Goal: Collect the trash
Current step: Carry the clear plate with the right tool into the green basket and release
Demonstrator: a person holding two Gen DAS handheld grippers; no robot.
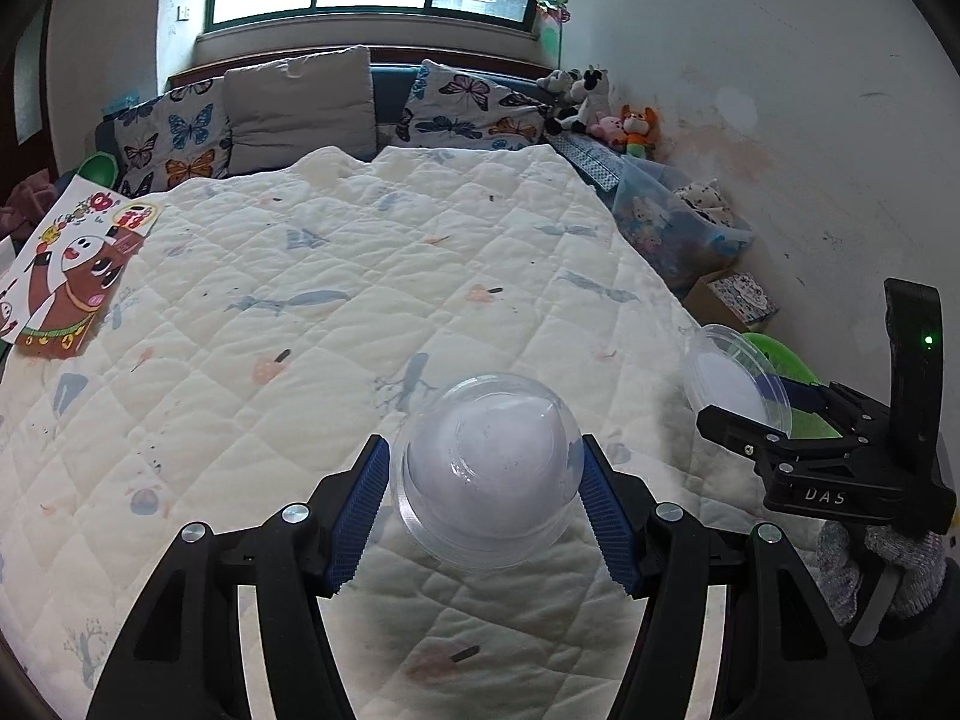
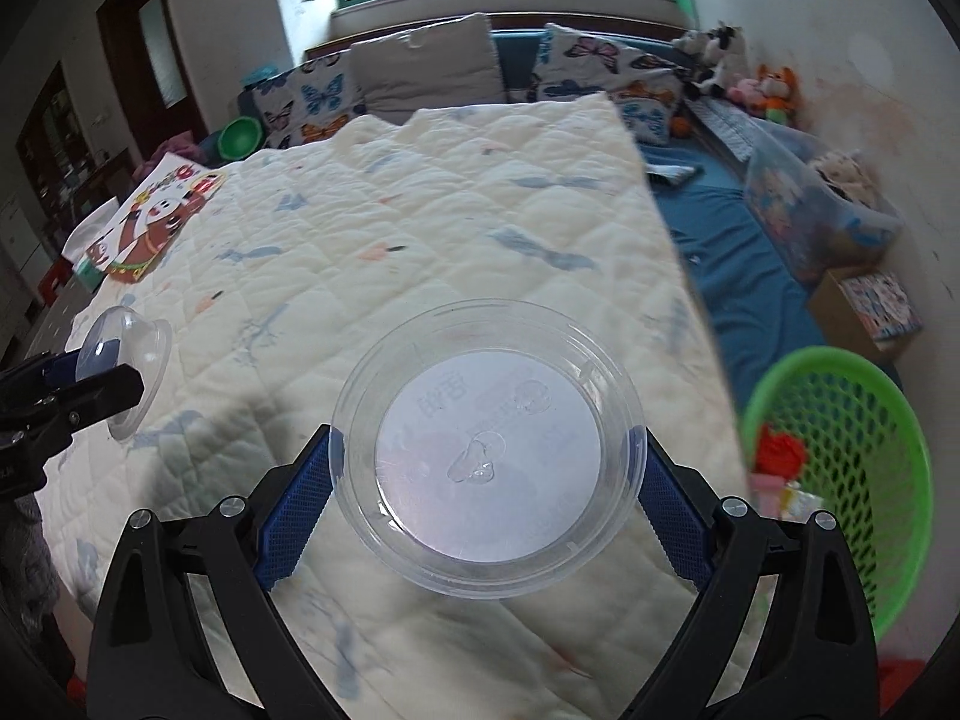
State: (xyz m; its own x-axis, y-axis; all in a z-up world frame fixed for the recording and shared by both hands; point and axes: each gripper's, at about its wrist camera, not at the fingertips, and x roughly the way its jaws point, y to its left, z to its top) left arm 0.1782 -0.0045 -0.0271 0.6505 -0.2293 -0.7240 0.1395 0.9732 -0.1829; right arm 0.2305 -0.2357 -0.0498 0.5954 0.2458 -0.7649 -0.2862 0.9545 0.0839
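We are working over a bed (image 1: pixel 360 276) with a quilted white cover, a green mesh basket (image 2: pixel 840 480) sitting beside it on the floor. Our left tongs (image 1: pixel 483 498) are gripping a clear dome lid (image 1: pixel 486 474); our right tongs (image 2: pixel 487 480) are clamping a clear round container (image 2: pixel 487 444), white label inside.

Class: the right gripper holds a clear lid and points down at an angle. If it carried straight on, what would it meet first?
Most likely the quilt on the bed: beyond the lid in the right gripper lies only bedding. The green basket sits off to the side.
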